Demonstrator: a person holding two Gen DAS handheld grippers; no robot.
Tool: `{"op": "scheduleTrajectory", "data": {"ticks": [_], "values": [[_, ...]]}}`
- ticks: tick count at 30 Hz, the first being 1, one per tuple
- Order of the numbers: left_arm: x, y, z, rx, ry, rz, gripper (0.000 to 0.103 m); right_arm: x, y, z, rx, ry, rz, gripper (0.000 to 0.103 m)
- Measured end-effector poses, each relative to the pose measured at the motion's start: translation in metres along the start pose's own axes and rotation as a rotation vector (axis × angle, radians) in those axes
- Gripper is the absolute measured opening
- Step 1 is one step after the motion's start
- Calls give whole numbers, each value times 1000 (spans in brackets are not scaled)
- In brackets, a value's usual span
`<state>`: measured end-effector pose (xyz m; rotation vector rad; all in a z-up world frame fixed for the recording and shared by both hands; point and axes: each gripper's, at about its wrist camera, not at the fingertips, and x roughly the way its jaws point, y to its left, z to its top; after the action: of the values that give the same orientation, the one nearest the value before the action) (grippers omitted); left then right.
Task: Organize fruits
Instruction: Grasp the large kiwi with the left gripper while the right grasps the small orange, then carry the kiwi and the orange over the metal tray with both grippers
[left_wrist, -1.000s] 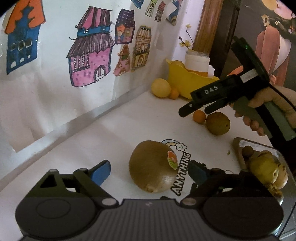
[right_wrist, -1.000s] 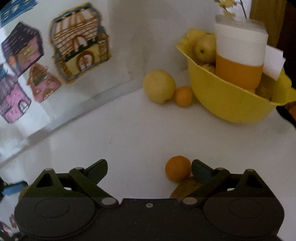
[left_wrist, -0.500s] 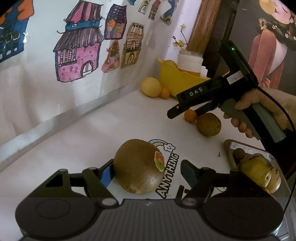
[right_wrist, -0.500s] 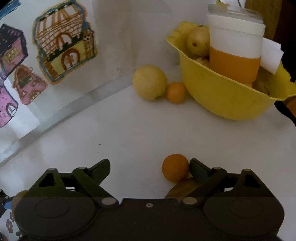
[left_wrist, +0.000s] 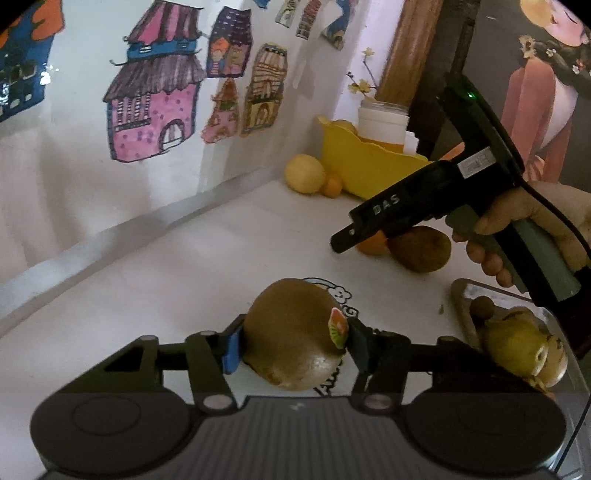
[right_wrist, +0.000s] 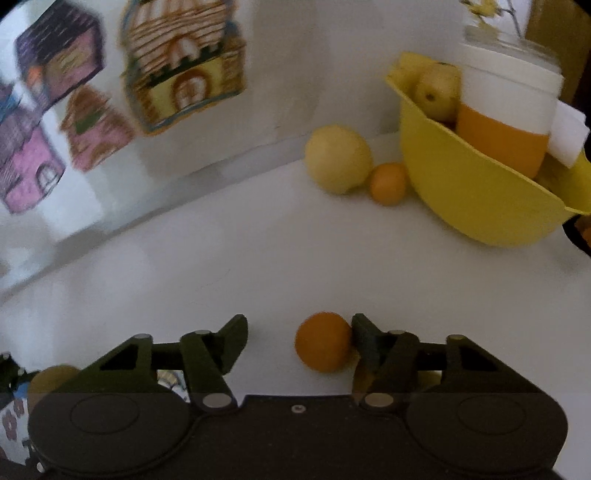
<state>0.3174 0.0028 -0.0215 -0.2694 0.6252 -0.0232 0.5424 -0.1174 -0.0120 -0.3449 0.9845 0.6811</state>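
Left wrist view: the left gripper (left_wrist: 293, 345), whose jaws have just been closing, pinches a kiwi (left_wrist: 295, 334) on the white table (left_wrist: 184, 258), well in front of the yellow bowl (left_wrist: 365, 173). Right wrist view: the right gripper (right_wrist: 299, 341) has also just been closing but stands spread, its right finger touching a small orange (right_wrist: 323, 341), the left one apart, in front of that bowl (right_wrist: 476, 199).

- I see coloured house drawings (left_wrist: 153, 110) stuck on the white wall (left_wrist: 74, 177).
- A white and orange jar (right_wrist: 506, 118) stands in the far corner, holding a sprig of small yellow flowers (left_wrist: 364, 83).
- A folded white paper (right_wrist: 567, 131) sits beside it.
- Printed lettering (left_wrist: 334, 382) marks the white tabletop (right_wrist: 258, 258).
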Motion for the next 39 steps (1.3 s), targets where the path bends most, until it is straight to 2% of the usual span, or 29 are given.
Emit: {"op": "scheduleTrajectory", "data": {"ticks": [3,7,12,17,19,22,27,34,39], "values": [[0,-1,-1,6,-2,-1,60,-3,10,-6,-15,8,14,62],[1,-1,0,-1,-2,1,60,-7,25,-15,-71,-5,-14,57],[0,0,0,-5,-4,0,60,-12,25,-22,-55,-54,-41,35],[0,-1,-1,-8,-5,8,60,-14,30,-30,-47,-114,-85,34],[-1,-2,-1,-4,-3,10,59,-16,32,-33,-21,-112,-55,34],[-4,-2,-2,0,8,-4,59,-24,39,-36,-50,-104,-63,34],[-15,-3,-8,-2,24,-25,59,-48,45,-48,-28,-113,-28,34],[-37,-12,-23,44,55,-49,59,-91,58,-92,53,-195,39,34],[-51,-18,-34,41,71,-73,59,-116,67,-121,66,-231,48,34]]}}
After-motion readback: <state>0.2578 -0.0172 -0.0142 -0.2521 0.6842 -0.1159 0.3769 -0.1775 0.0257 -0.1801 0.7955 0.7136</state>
